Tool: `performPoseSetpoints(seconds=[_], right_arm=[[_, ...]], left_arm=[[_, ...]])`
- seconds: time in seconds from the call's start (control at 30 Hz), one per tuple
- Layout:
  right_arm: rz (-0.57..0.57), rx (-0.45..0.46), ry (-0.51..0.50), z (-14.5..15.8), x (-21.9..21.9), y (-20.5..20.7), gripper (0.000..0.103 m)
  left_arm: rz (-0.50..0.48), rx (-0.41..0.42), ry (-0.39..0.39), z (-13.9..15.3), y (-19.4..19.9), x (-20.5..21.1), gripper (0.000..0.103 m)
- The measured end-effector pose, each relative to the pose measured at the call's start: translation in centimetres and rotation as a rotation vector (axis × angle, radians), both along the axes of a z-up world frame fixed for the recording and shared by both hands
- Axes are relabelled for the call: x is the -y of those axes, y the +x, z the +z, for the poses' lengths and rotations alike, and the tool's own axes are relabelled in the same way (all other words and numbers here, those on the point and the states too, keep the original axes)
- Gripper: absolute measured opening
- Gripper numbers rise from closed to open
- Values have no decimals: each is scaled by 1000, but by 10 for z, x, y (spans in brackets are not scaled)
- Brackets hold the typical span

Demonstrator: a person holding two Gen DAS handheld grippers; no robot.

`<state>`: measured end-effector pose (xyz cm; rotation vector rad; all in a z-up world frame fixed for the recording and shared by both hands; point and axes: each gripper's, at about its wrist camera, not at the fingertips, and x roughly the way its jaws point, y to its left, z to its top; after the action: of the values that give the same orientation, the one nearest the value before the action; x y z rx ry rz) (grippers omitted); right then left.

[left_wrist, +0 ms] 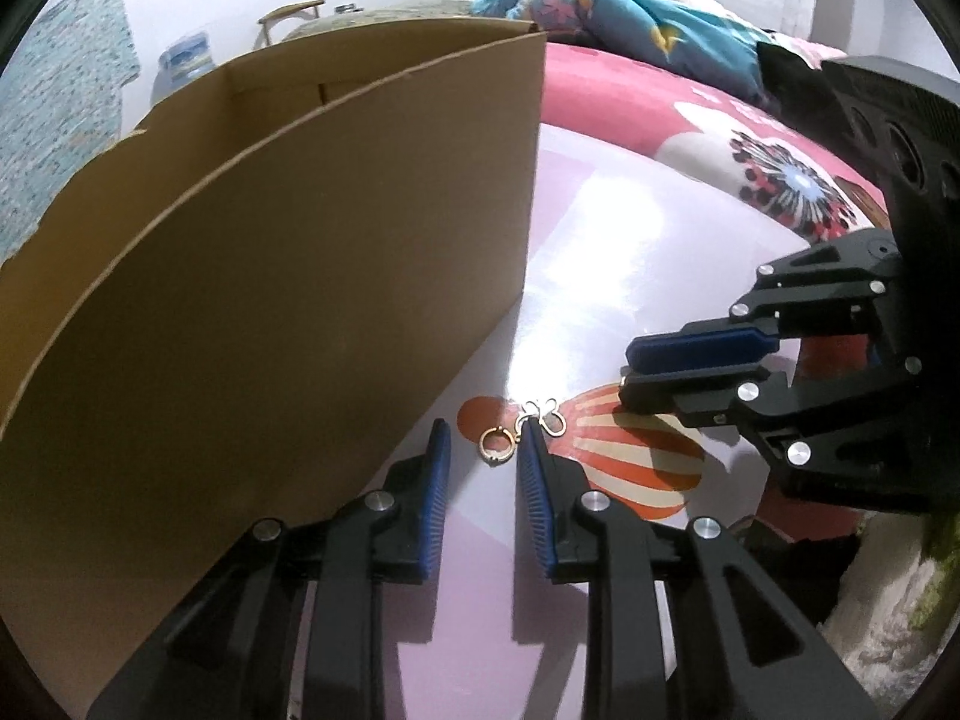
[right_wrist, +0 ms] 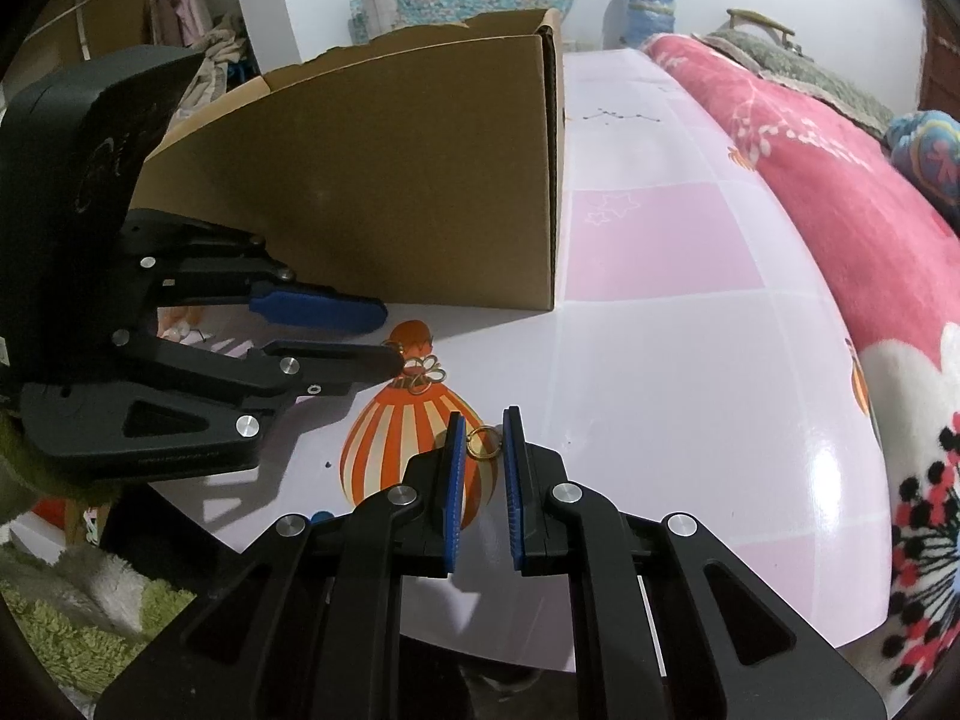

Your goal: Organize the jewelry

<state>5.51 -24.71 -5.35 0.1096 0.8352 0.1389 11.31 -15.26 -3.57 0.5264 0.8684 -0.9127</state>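
The left tool [left_wrist: 483, 444] stands spread over a small gold hoop earring [left_wrist: 497, 443] on the worktop [left_wrist: 600, 276]; the right tool [right_wrist: 483, 429] pinches another gold hoop [right_wrist: 480, 441]. Neither appears boxed yet.

Two wide, sharply curved fisheye pictures, each ringed by dark corners where the lens edge cuts in. Indoor light is fairly bright and cool, falling from above. In the left wrist view a strong white glare streaks across the glossy pink table [left_wrist: 600, 276], washing out its print. The right wrist view shows a smaller bright patch near the table's right edge. The cardboard box [right_wrist: 384, 180] casts a soft dark shadow at its base. Straight edges bow heavily toward the borders. Far background looks slightly soft and overexposed.
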Motion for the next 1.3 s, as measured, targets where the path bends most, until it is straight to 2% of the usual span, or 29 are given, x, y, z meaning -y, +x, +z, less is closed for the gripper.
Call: performPoseSetpoints(seconds=[0.2,0.33,0.8,0.97,1.13,1.17,1.27,1.3], right_arm=[[0,0,-1,0,-1,0,10],[-1,-1,1,0,0,-1,10],[-3,-9,-12,-2,-1,1,10],[-4,-10,-28,0,-3,-1,21],[7,-17,-58,-2,-8,1,22],[10,-19,-71,-3,-10,1,22],[13,-24,-83,-2,-11,1,10],[12,-25,-76,-2,-11,1,8]], left_arm=[[-65,1,12,0,-3,2,12],[-66,14,16,1,-6,2,11],[85,2,-12,1,-10,-26,10],[118,-9,-20,1,-12,-32,10],[136,-4,-17,1,-15,-35,10],[142,-2,-17,1,-16,-35,10],[153,1,-19,0,-17,-37,10],[156,1,-20,0,-17,-38,10]])
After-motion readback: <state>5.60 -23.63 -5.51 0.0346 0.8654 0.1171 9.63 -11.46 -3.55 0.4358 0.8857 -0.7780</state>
